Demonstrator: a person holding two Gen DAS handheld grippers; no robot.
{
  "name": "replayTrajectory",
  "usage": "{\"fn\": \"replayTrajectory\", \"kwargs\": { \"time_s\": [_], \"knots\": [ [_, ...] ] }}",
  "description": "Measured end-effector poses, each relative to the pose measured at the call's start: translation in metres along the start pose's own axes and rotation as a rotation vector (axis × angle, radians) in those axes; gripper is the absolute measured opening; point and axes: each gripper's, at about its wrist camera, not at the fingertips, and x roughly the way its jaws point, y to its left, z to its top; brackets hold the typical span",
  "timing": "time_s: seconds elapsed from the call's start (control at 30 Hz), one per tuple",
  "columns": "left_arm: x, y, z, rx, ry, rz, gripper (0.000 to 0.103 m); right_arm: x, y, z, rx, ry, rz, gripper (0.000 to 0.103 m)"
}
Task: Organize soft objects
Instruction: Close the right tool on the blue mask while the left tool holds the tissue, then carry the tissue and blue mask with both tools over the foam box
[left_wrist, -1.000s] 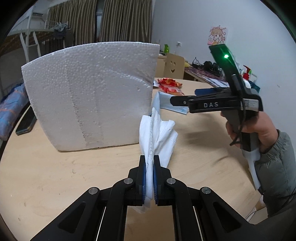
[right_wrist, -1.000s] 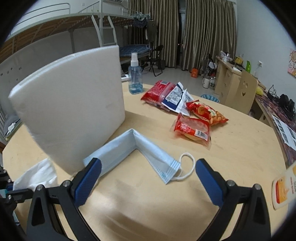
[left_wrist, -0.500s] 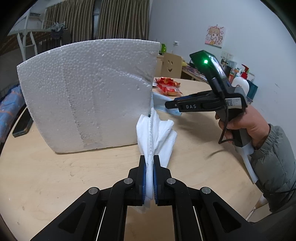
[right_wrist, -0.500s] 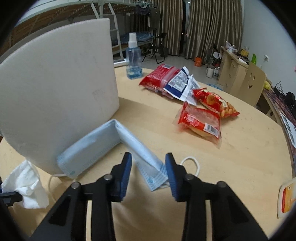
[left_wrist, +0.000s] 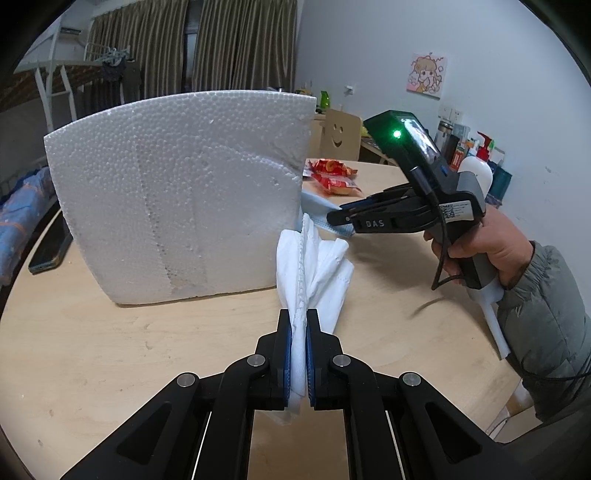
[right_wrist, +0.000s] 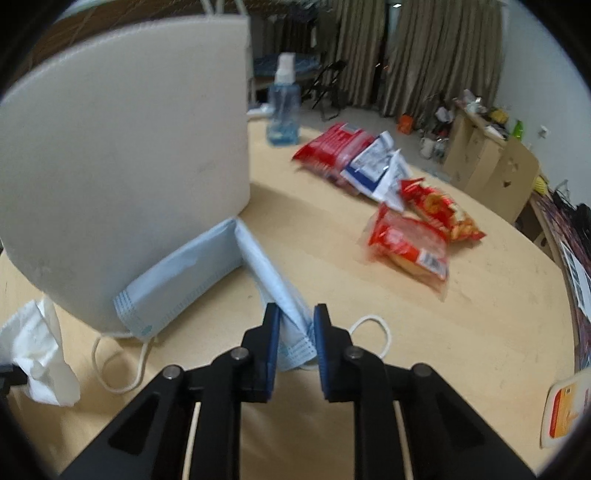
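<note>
Soft items at foam board (left_wrist: 177, 195), round wooden table (left_wrist: 110, 350).
Left gripper (left_wrist: 299, 332): clamped on white tissue (left_wrist: 314, 266). Right gripper (right_wrist: 295, 325): jaws closing around blue face mask (right_wrist: 184, 273) end, beside board.

We hold our left tongs (left_wrist: 299, 347) angled down, their blue pads pressed tight on a white tissue (left_wrist: 314, 266). Our right hand (left_wrist: 480, 251), in a grey padded sleeve (left_wrist: 543, 317), grips the handle of the right tongs (right_wrist: 295, 332), which also point downward. Their jaws are closing, with the end of a blue face mask (right_wrist: 273, 288) between them.
</note>
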Motion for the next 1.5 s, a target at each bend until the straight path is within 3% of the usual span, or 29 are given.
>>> {"fn": "replayTrajectory", "kwargs": {
  "time_s": [0.1,0.23,0.4,0.47,0.5,0.67,0.97,1.5],
  "knots": [
    [-0.001,-0.002,-0.001,0.003,-0.001,0.001,0.007,0.004,0.003,0.001,-0.024,0.007,-0.009,0.030],
    [-0.003,-0.003,-0.001,0.002,-0.005,0.006,0.007,0.001,0.007,0.001,-0.043,-0.013,0.004,0.058],
    [-0.004,-0.005,-0.001,0.006,-0.004,0.005,0.007,0.005,0.012,0.002,-0.057,-0.012,-0.001,0.057],
    [-0.004,-0.007,-0.001,0.006,-0.005,0.006,0.007,0.008,0.012,0.002,-0.056,-0.003,0.002,0.045],
    [-0.005,-0.007,-0.001,0.006,-0.007,0.008,0.007,0.009,0.010,0.001,-0.044,0.006,0.011,0.030],
    [-0.007,-0.008,-0.001,0.005,-0.012,0.011,0.007,0.007,0.003,-0.001,-0.007,0.009,0.018,0.011],
    [-0.015,-0.008,0.001,0.008,-0.032,0.026,0.007,-0.026,-0.011,-0.008,0.106,-0.063,0.002,0.009],
    [-0.055,-0.017,-0.001,0.019,-0.121,0.065,0.007,-0.128,-0.010,-0.050,0.221,-0.292,-0.036,0.009]
  ]
}}
